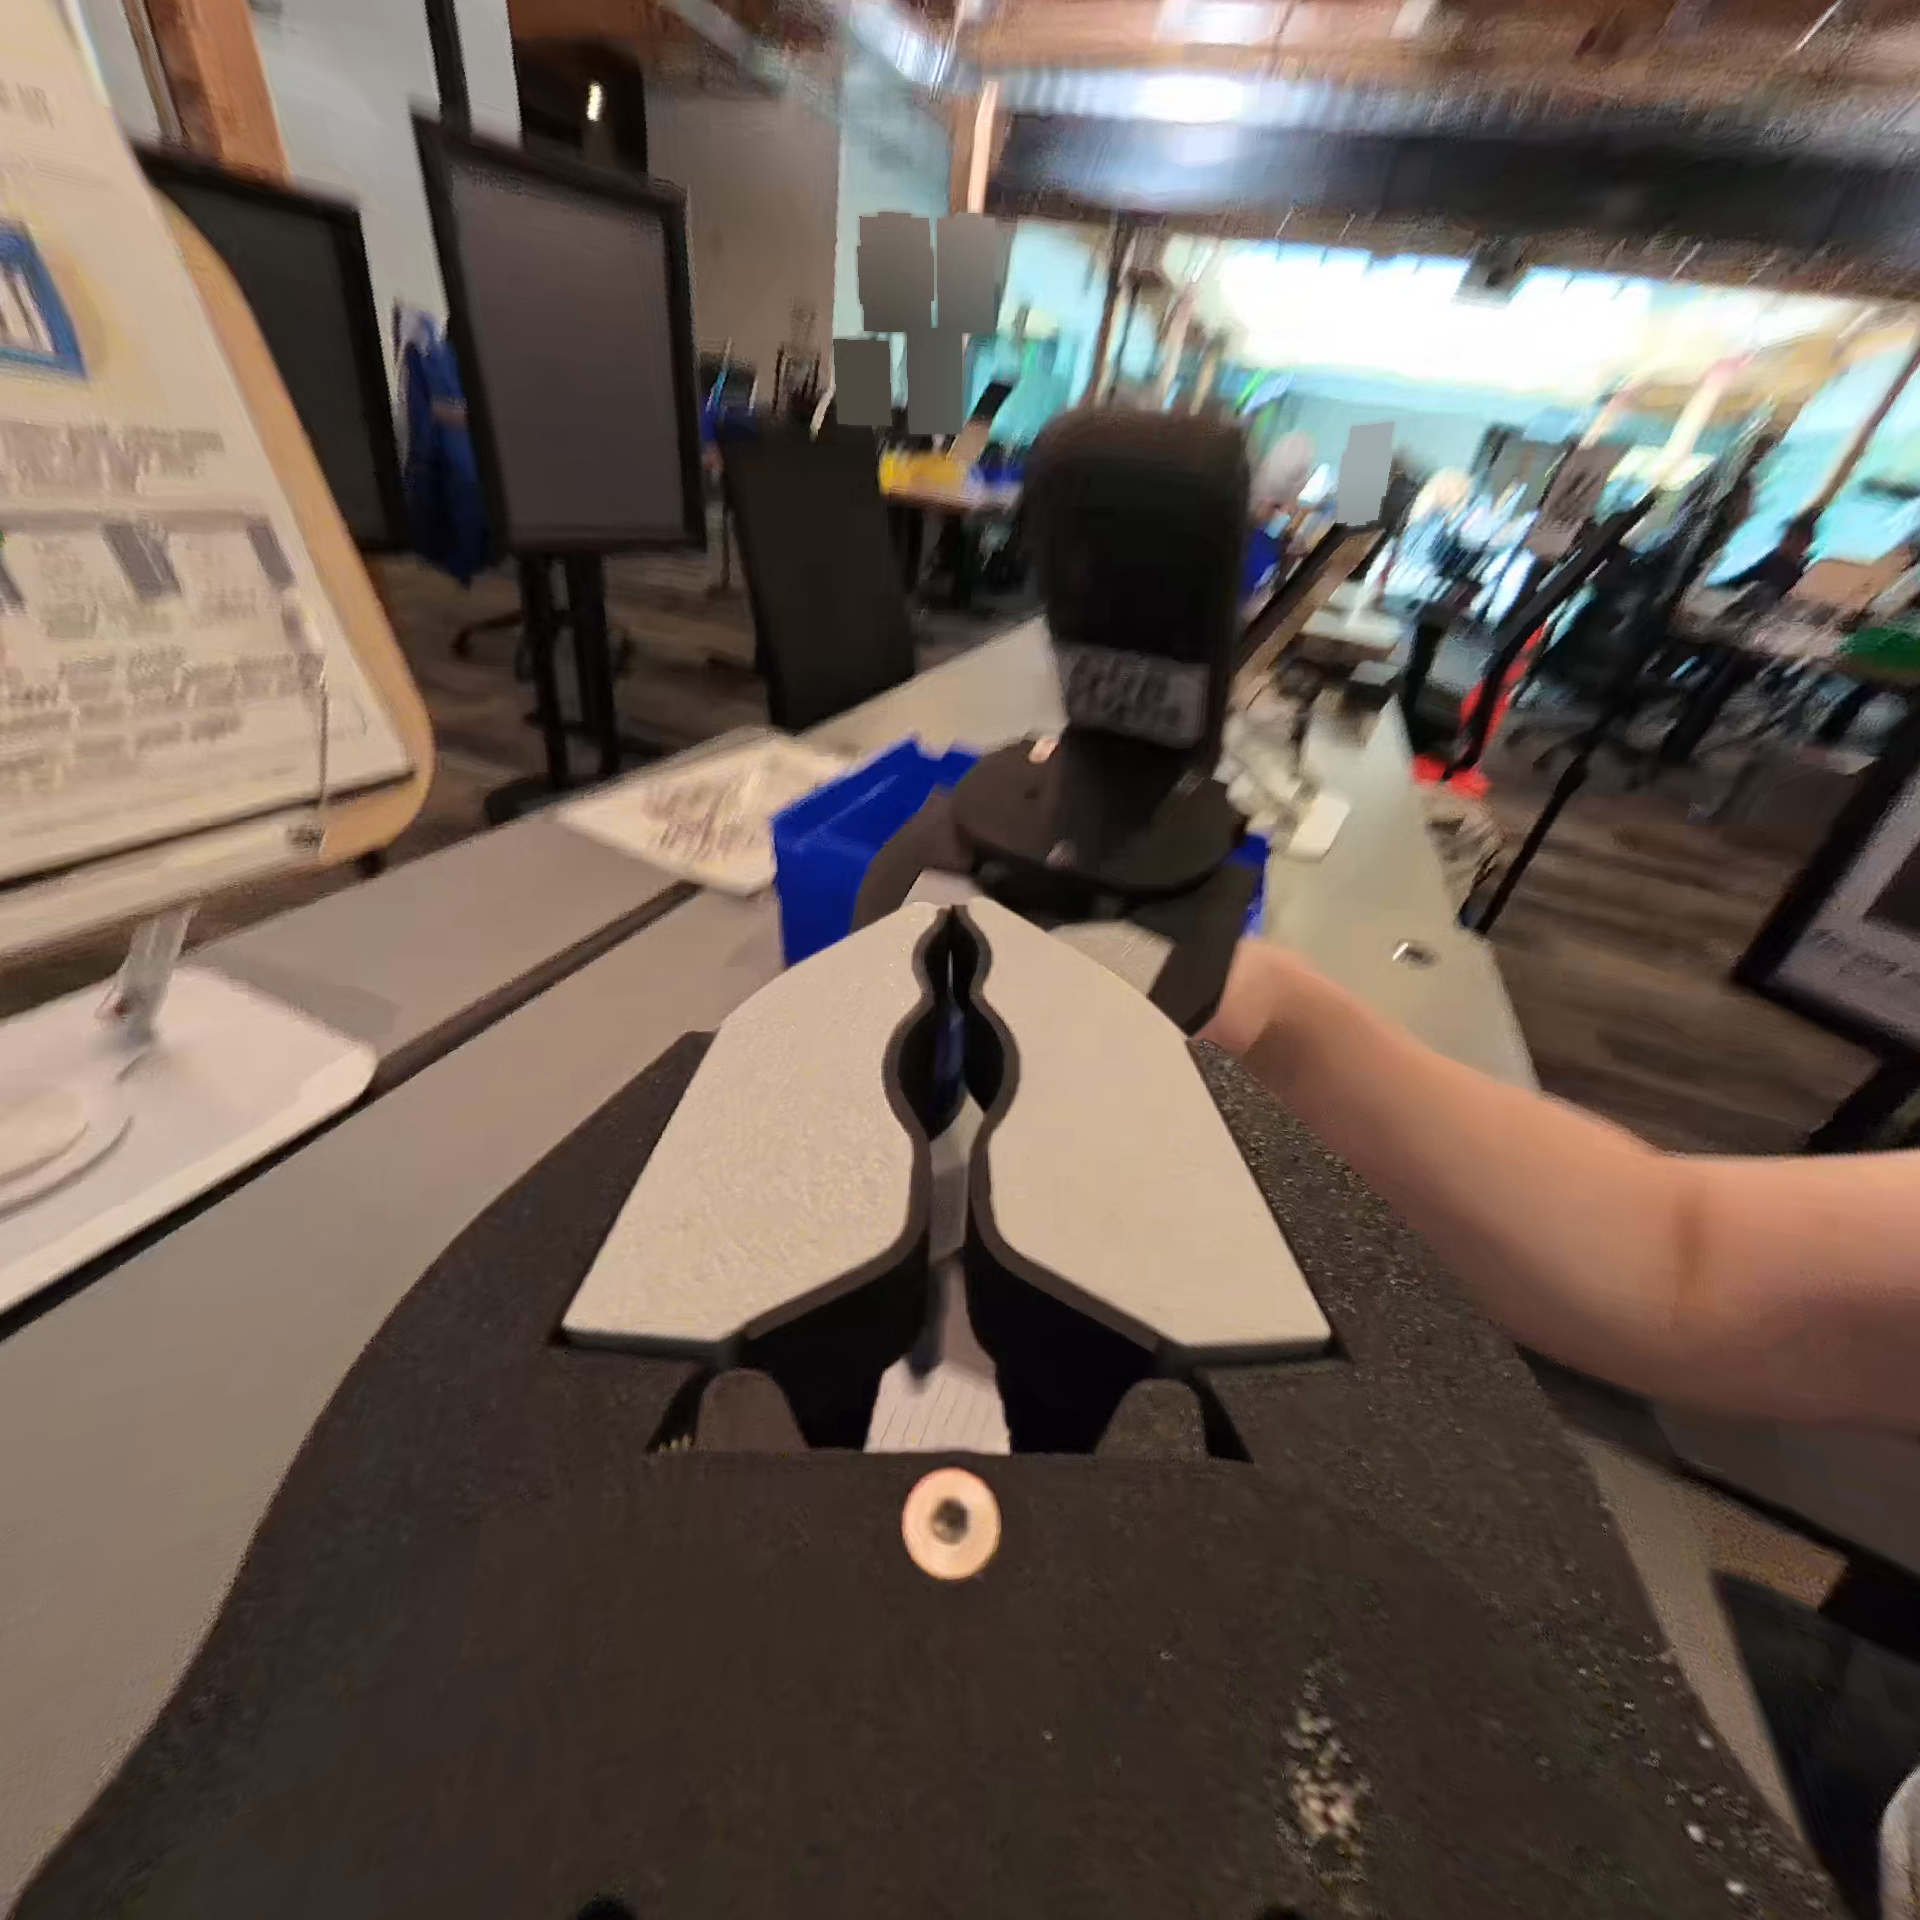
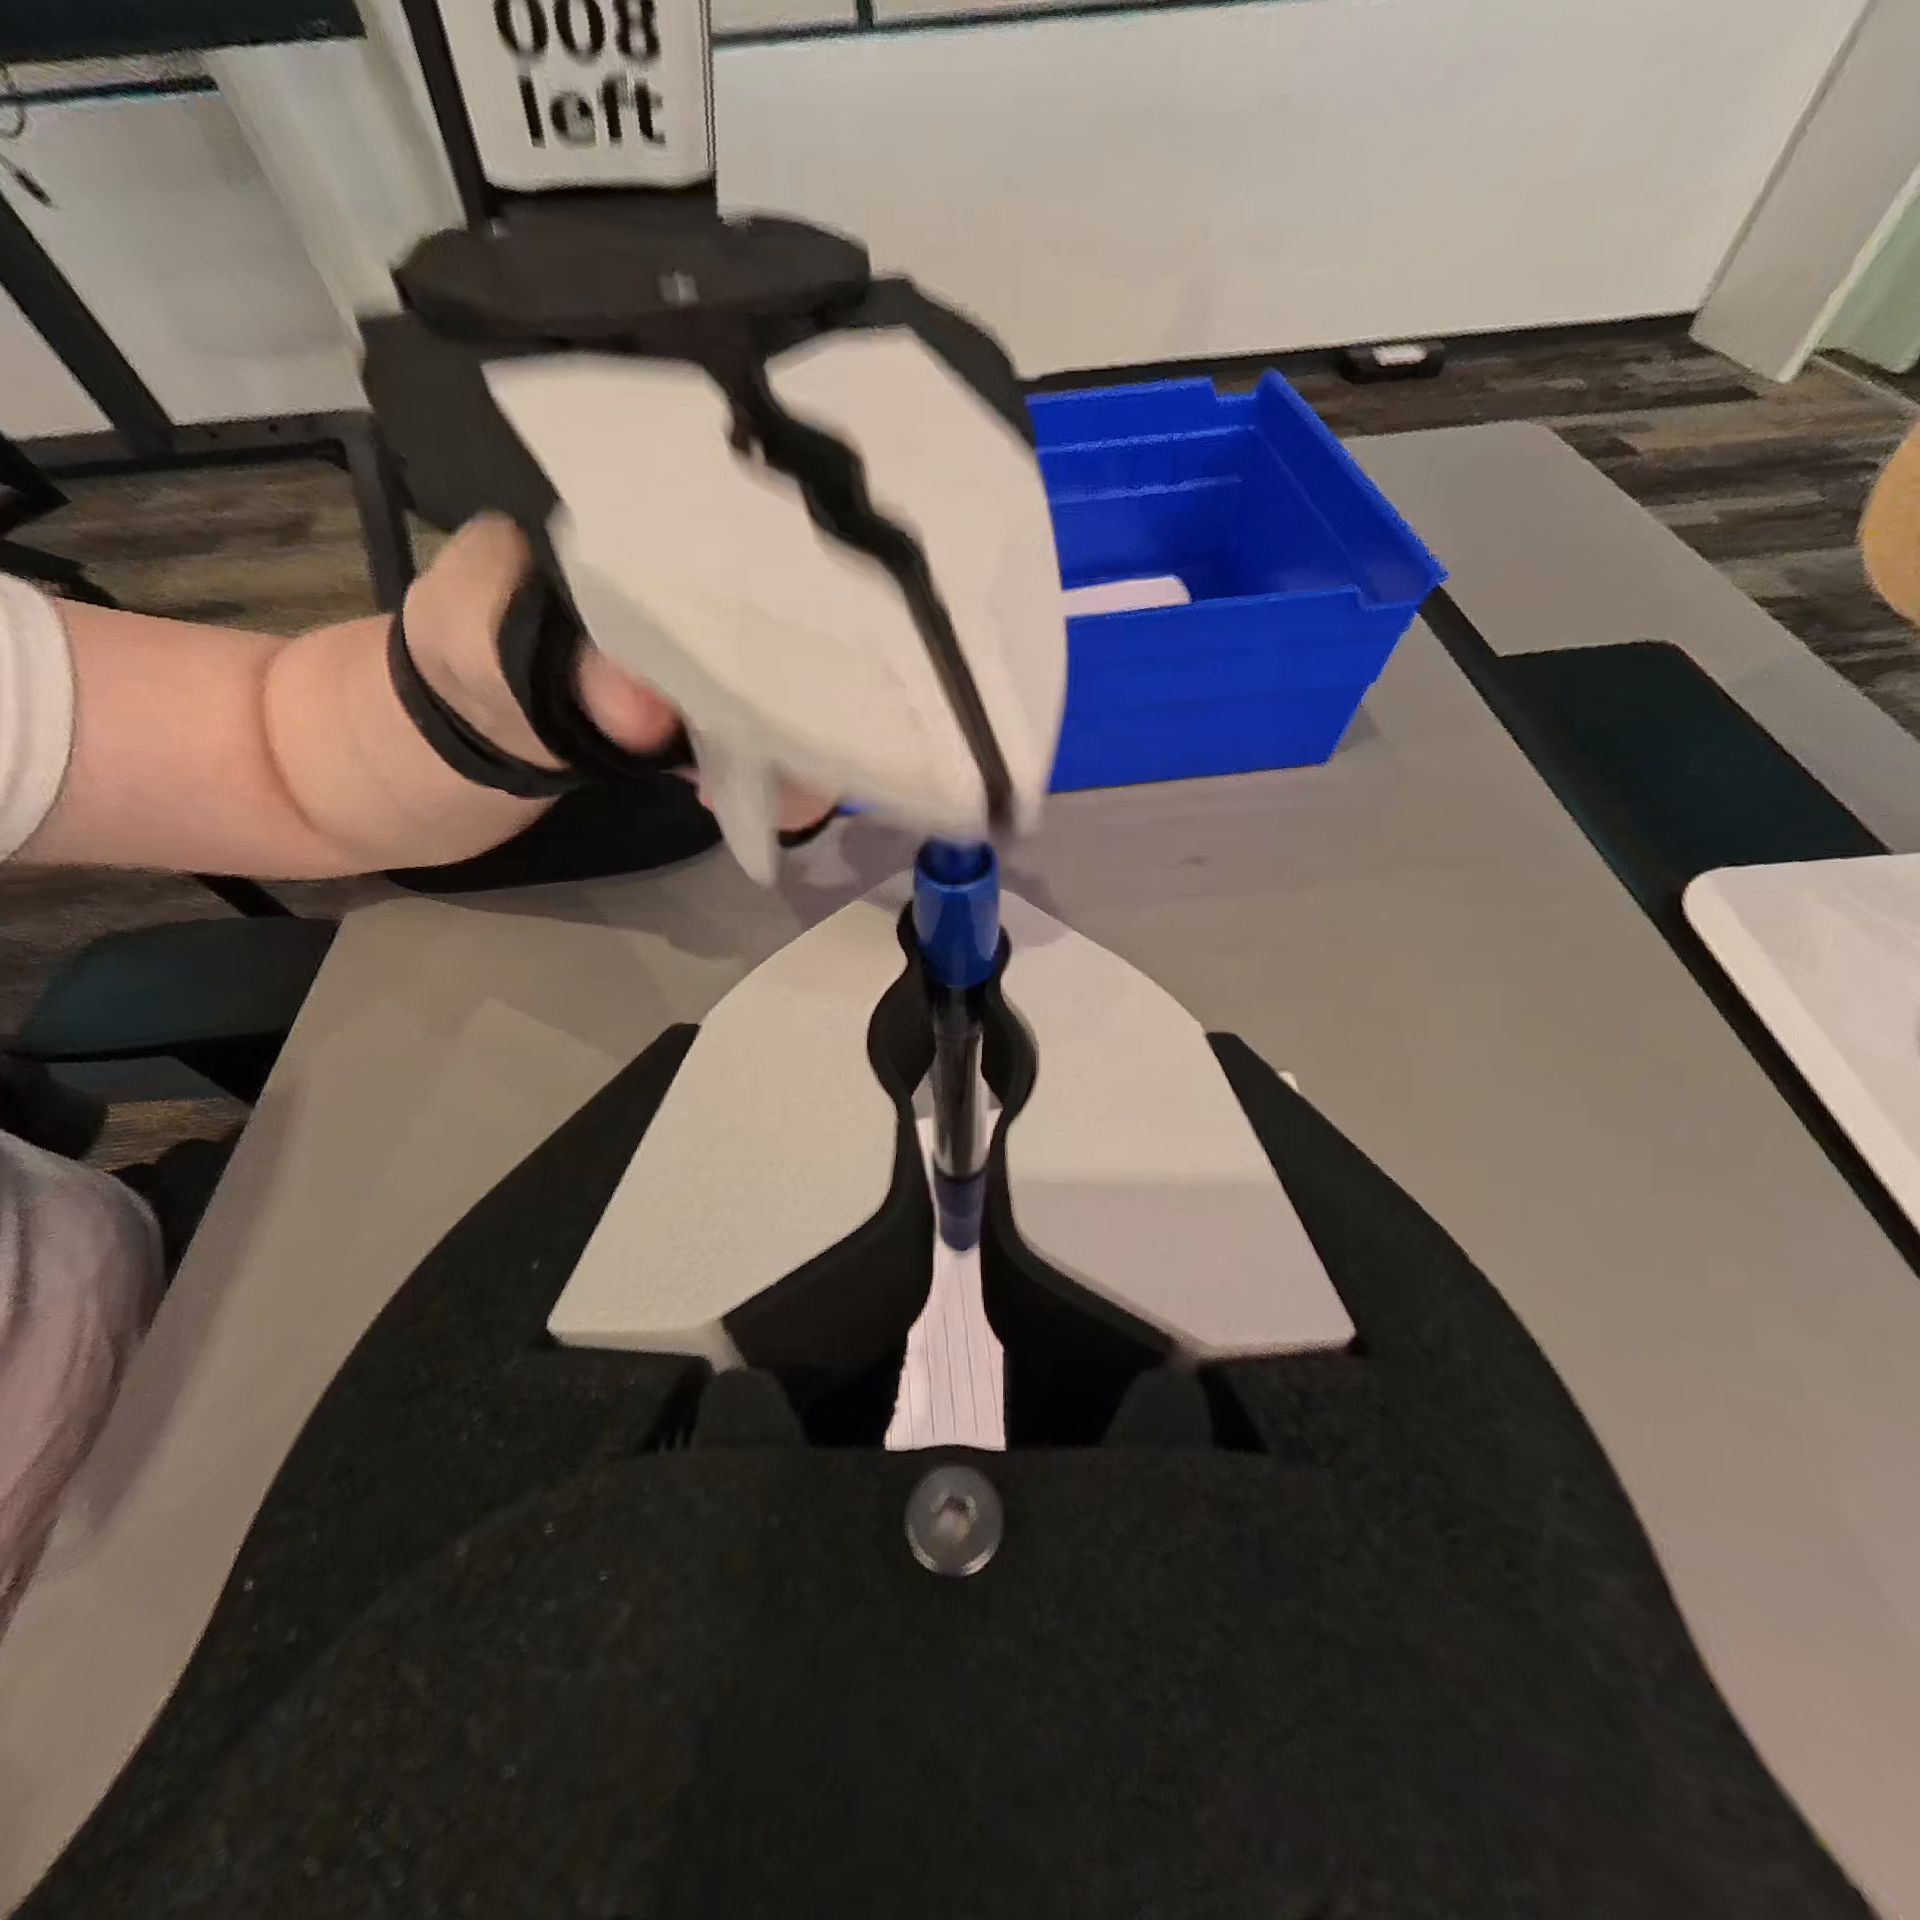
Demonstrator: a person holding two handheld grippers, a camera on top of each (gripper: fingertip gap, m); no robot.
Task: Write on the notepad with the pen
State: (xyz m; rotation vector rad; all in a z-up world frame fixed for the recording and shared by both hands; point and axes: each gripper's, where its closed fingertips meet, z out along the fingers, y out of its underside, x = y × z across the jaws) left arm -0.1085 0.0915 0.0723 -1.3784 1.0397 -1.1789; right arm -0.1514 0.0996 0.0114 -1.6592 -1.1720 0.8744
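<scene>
My right gripper [image 2: 951,920] is shut on a pen with a clear barrel [image 2: 951,1091], held above the white lined notepad [image 2: 951,1382]. The pen's blue cap [image 2: 956,935] sticks out past the right fingertips. My left gripper [image 2: 995,816] comes in from above left, shut on the end of that cap. In the left wrist view my left gripper [image 1: 954,920] is shut, with a blue part of the pen [image 1: 948,1049] showing in the gap between its fingers. The notepad [image 1: 935,1403] shows below. The right gripper's black body [image 1: 1101,821] faces it.
A blue bin [image 2: 1226,665] with a white item inside stands on the grey table [image 2: 1455,935] behind the grippers; it also shows in the left wrist view [image 1: 831,842]. A white board [image 2: 1818,997] lies at the right. A sign on a white stand [image 1: 156,1060] stands at the left. The tips of one gripper are about 7 centimetres away from the tips of the other.
</scene>
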